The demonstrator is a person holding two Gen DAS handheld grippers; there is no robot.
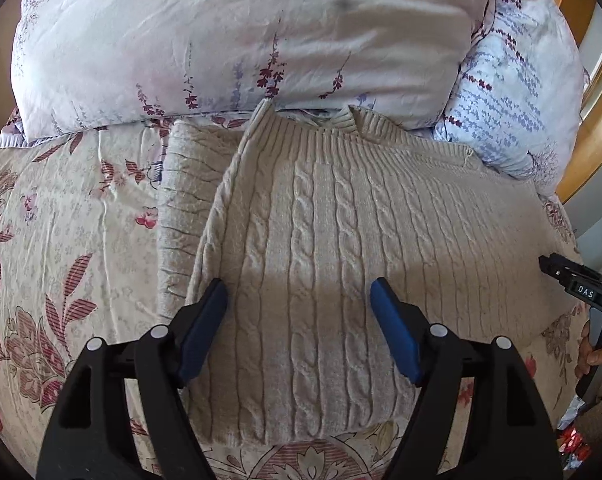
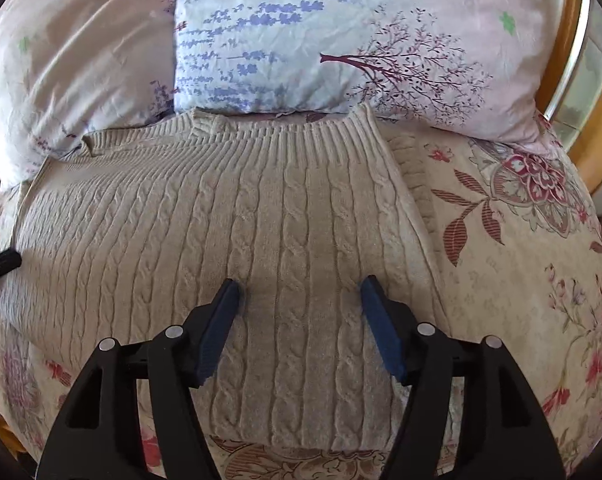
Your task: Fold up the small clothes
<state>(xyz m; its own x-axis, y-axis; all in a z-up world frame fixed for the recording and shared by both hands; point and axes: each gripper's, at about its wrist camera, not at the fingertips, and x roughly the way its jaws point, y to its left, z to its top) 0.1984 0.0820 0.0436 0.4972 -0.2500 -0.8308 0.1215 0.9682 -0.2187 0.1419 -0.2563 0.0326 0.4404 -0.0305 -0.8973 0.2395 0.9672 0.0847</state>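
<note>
A beige cable-knit sweater (image 1: 321, 240) lies flat on the floral bedspread (image 1: 61, 240), its ribbed collar toward the pillows. Its left side is folded in, a strip showing under the left edge. My left gripper (image 1: 299, 292) is open and empty, hovering over the sweater's lower left part. In the right wrist view the sweater (image 2: 221, 220) fills the middle, and my right gripper (image 2: 301, 290) is open and empty over its lower right part. The right gripper's black tip (image 1: 573, 276) shows at the left view's right edge.
Floral pillows (image 1: 241, 32) lie against the sweater's collar at the back, also in the right wrist view (image 2: 341, 40). A wooden bed frame (image 2: 561, 40) curves at the far right. Bare bedspread (image 2: 521, 280) lies right of the sweater.
</note>
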